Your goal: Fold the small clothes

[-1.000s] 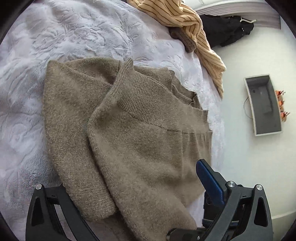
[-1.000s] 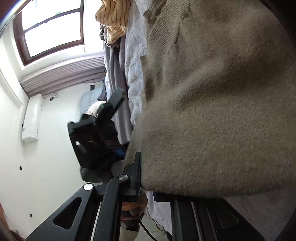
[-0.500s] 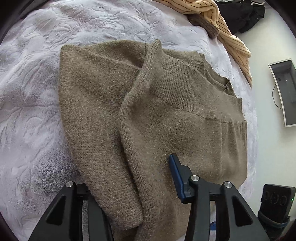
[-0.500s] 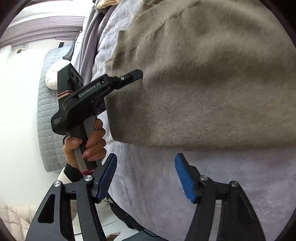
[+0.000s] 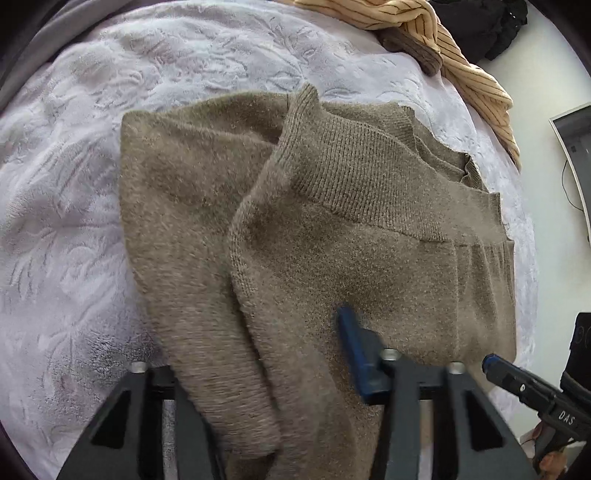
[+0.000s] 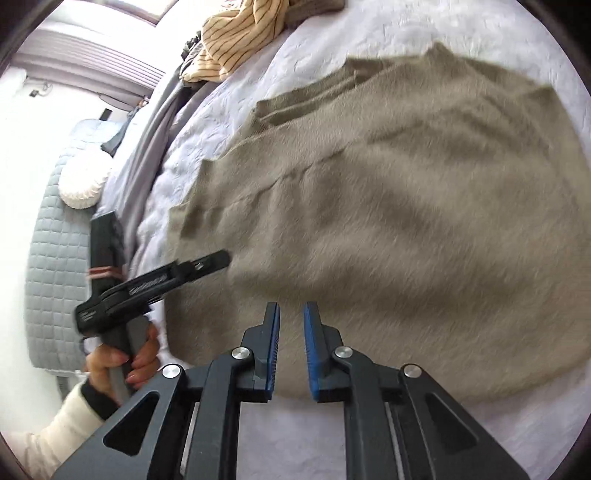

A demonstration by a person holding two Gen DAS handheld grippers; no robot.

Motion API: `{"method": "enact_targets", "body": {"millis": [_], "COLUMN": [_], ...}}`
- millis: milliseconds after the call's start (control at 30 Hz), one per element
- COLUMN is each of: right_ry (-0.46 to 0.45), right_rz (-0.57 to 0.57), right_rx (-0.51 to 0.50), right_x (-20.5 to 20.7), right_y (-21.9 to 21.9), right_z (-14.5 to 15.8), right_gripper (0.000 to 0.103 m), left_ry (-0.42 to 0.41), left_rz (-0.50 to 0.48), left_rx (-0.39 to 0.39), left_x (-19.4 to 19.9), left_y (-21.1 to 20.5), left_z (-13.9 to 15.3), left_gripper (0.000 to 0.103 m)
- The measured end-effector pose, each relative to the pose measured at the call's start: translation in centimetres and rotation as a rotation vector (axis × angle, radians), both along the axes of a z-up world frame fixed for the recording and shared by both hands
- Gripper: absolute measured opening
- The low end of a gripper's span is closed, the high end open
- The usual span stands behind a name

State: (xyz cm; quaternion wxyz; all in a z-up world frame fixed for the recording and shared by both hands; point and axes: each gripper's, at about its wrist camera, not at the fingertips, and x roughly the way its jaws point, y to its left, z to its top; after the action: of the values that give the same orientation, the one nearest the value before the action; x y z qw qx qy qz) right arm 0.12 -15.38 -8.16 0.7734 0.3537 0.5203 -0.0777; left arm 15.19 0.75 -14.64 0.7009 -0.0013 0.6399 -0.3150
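Brown knit sweater [image 5: 332,229] lies partly folded on the pale embossed blanket [image 5: 74,184], straight ahead of both tools.

Left gripper [image 5: 269,373]: jaws have just been closing, w/ a fold of the sweater between them. Right-hand blue pad [image 5: 354,350] sits on top of the knit; the other pad is hidden under the bunched cloth, so only its black finger base shows. Can't tell if the pads actually pinch the fabric. Lower part of the frame is motion-blurred, sweater edge there is smeared.

Right gripper [image 6: 291,347]: jaws have just been closing too, now nearly together w/ a thin gap between the blue pads [image 6: 312,350]. Nothing in that gap; the sweater's near edge lies past and under the tips, contact not clear. In the left wrist view only one dark finger tip of it pokes in at lower right [image 5: 517,380], rest cut off by the frame.

Right wrist view: left tool appears side-on, off to the left of the fingers, tip at the sweater's edge; whether it grips can't be read from here, blurred. Person's left hand [image 6: 122,362] wraps its handle, cream sleeve [image 6: 55,424] cut by the rim.

Beyond the sweater, far side: striped yellow garment [image 5: 443,40], partly out of frame; dark clothes [image 5: 491,26] next to it, too dim to identify. Sweater's neckline is folded under, mostly hidden.
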Motion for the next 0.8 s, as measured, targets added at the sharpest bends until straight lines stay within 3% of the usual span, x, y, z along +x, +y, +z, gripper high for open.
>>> {"method": "enact_targets", "body": {"millis": [67,167,267,300,400,633,733,800], "right_ry": [0.013,0.048,0.069,0.06,0.039,-0.055,-0.099,-0.131], "right_rz": [0.001,-0.019,-0.043,-0.051,-0.033,-0.061,-0.142,-0.191], "right_rx": [-0.029,-0.035,0.046,0.057,0.082,0.161,0.18,0.214], "right_x": [0.6,0.9,0.6,0.4,0.2,-2.5,-5.3,-7.1], "right_y": [-0.8,-2.1,-3.2,-3.5,-3.8,-6.5,-9.1,-10.8], "right_z": [-0.5,-2.4,-5.3,-5.7,-5.6,-4.1,-3.0,-2.9], "right_gripper": [0.015,0.015,0.008,0.003,0.003,0.008,0.009,0.011], "left_ry": [-0.017,-0.056,-0.087,-0.099,-0.164,-0.287,-0.33,-0.303], "left_rz": [0.003,-0.007,-0.018,-0.025,-0.066,-0.233,-0.342,-0.389], "left_rx": [0.0,0.011,-0.018,-0.03,-0.061,-0.148,-0.141,-0.138], "left_x": [-0.1,-0.4,-0.9,-1.1,-2.2,-6.6,-9.5,-11.2], "left_y": [-0.2,-0.7,-1.3,-1.6,-3.6,-12.6,-17.7,-20.7], "left_z": [0.5,1.4,3.4,4.2,7.5,14.0,14.0,12.8], "left_gripper": [0.021,0.019,0.018,0.018,0.018,0.018,0.018,0.018]}}
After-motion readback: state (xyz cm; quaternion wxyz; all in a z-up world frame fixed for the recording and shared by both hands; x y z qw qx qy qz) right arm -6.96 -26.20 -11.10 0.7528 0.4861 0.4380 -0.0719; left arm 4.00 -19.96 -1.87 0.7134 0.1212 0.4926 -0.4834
